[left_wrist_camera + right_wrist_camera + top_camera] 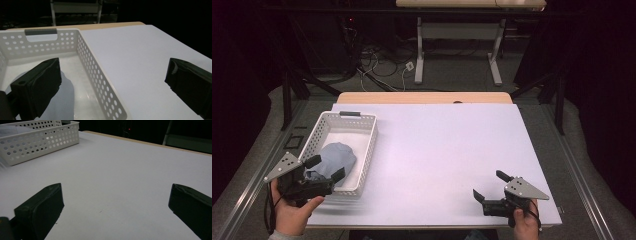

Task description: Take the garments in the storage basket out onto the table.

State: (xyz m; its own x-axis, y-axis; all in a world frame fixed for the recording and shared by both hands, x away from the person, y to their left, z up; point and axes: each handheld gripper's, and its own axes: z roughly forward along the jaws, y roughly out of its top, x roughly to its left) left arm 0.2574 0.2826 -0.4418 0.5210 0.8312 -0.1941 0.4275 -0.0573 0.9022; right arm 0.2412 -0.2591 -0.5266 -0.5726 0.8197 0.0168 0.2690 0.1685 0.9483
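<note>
Far left of high view: left hand [292, 212] at near-left table corner, gripping left gripper [325, 168], jaws spread wide, clamped on nothing, grey three-cornered plate on top. Tips poised over near end of white perforated basket [368, 145], one jaw above grey-blue cloth bundle [337, 156], other over basket's near-right wall. Cloth lying crumpled inside basket, near half, resting on basket floor; contact with jaws not clear from above. In left gripper view, left jaw hanging over cloth [63, 100], right jaw out over bare white table top [140, 62], basket wall [100, 75] running between the two; cloth not pinched, grey handle slot at basket's far end wall. Basket sitting on left part of table, long axis running away from person, far end near wooden table edge strip. Middle of table bare white sheet [447, 145]. Further right: right gripper [492, 186] at near-right corner, held by right hand [524, 225], jaws wide apart, holding nothing, low over table, well apart from basket and cloth. In right gripper view, both black jaws spread over plain white surface [117, 185], basket [37, 142] far off at upper left, cloth barely visible above its rim. Background: dark room, second desk frame and cables on floor beyond table.
</note>
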